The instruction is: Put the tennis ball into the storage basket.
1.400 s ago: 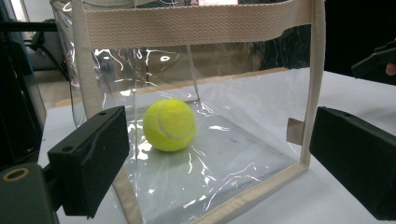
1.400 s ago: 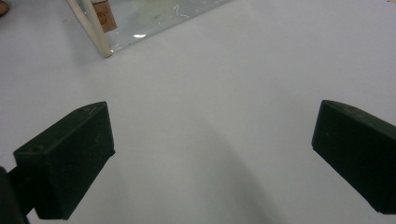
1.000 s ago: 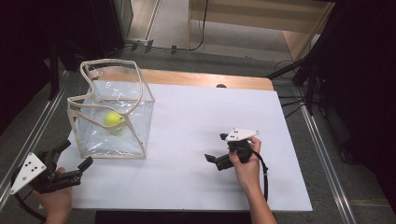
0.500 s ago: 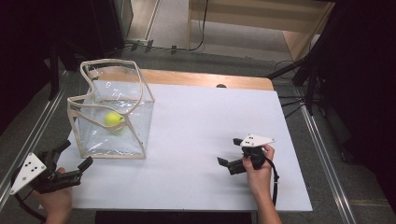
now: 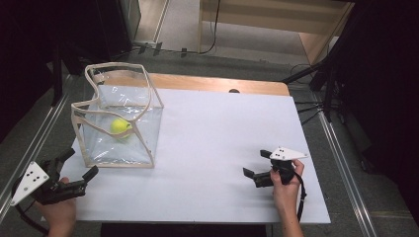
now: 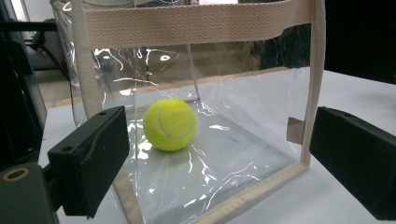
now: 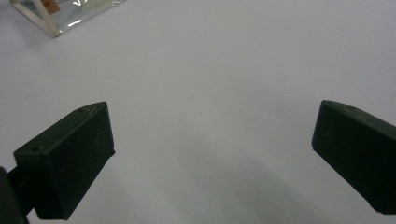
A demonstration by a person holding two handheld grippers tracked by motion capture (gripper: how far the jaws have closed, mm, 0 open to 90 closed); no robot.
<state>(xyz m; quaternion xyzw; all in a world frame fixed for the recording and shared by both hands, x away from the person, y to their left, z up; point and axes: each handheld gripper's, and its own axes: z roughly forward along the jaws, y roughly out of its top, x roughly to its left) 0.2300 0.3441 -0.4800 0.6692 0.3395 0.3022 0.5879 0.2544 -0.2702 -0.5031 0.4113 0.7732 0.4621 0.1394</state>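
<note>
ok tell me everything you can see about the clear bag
The clear bag is a boxy tote of see-through, glossy plastic, edged and seamed with beige woven tape, with a beige strap looping up from its open top. It stands upright on the white table near the far left corner, its walls slightly wrinkled and catching reflections. A yellow tennis ball rests on its floor. A small tan tag sits on one side seam. Neither gripper touches it.

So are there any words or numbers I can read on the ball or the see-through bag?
None can be read.
Tennis ball: just its curved seam, no letters.
Clear bag: a small tan tag on the side seam, too blurred to tell whether it carries any print.
</note>
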